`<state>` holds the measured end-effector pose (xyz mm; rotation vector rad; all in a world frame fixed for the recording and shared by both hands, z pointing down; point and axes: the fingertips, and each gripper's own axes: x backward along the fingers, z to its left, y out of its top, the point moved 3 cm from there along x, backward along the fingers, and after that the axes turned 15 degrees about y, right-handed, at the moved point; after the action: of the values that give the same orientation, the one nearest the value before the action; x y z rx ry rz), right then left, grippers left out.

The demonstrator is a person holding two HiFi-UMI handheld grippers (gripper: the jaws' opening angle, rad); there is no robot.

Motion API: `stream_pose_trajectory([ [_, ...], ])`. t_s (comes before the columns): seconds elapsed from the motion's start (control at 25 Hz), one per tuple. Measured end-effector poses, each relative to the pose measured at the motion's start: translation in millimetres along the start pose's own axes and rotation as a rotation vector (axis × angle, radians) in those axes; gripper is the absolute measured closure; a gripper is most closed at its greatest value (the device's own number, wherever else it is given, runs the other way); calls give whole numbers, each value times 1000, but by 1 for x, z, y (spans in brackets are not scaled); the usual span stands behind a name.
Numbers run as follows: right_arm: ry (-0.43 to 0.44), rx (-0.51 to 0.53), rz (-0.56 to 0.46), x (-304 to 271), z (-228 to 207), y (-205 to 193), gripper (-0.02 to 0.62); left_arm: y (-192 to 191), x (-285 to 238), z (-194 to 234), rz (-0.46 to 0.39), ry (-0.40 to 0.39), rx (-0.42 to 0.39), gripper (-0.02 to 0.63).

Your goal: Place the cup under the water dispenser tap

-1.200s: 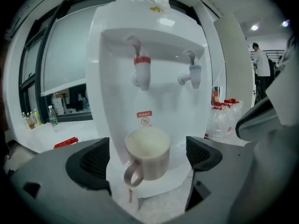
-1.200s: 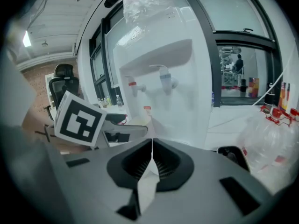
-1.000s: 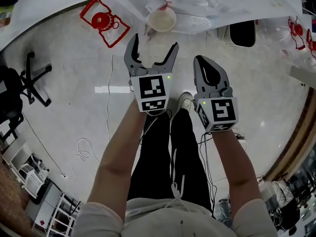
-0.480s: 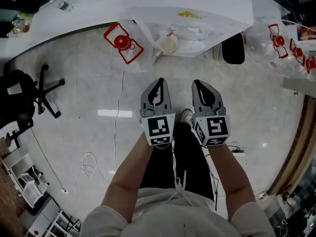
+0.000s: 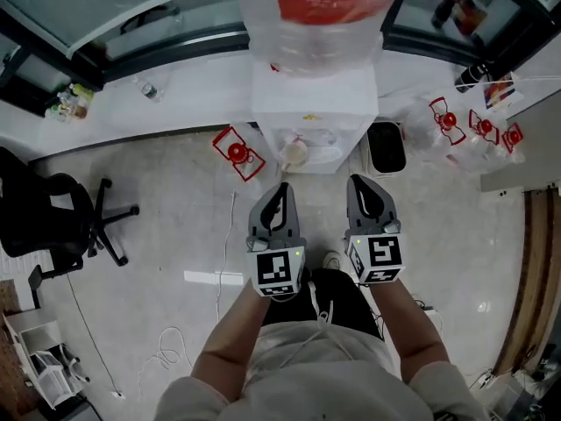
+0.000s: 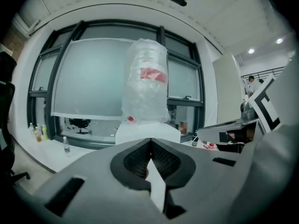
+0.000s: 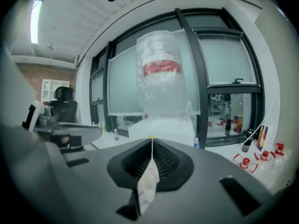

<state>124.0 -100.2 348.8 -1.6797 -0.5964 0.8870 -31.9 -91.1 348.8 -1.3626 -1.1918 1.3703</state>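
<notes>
A white water dispenser with a clear bottle bearing a red band stands straight ahead by the window. A pale cup sits low at its front, in the tap recess. My left gripper is shut and empty, held in the air just short of the cup. Beside it my right gripper is also shut and empty. In the left gripper view the closed left gripper points at the dispenser. The right gripper view shows the right gripper below the bottle. Neither gripper view shows the cup.
A red wire-frame object lies on the floor left of the dispenser. A black bin stands to its right, with more red objects beyond. A black office chair is at far left. A cable trails over the floor.
The left jaws went from wide open to shut. Both grippers rose side by side, and the head view tilted up so the whole dispenser and its bottle came into sight.
</notes>
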Motion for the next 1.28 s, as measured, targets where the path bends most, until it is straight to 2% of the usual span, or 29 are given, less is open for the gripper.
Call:
stream_pose_trajectory([
  [0.2, -21, 58, -125, 23, 6, 79, 566, 67, 5, 8, -57, -17, 25, 588],
  [0.52, -27, 82, -217, 50, 8, 156, 568, 163, 13, 8, -164, -54, 85, 588],
  [0.8, -22, 140, -254, 59, 7, 202, 568, 232, 26, 0, -329, -75, 23, 586],
  [1.04, -4, 143, -305, 63, 6, 227, 568, 262, 29, -1, -350, -91, 61, 586],
  [1.28, 11, 149, -297, 58, 6, 233, 568, 263, 20, 2, -314, -107, 81, 586],
])
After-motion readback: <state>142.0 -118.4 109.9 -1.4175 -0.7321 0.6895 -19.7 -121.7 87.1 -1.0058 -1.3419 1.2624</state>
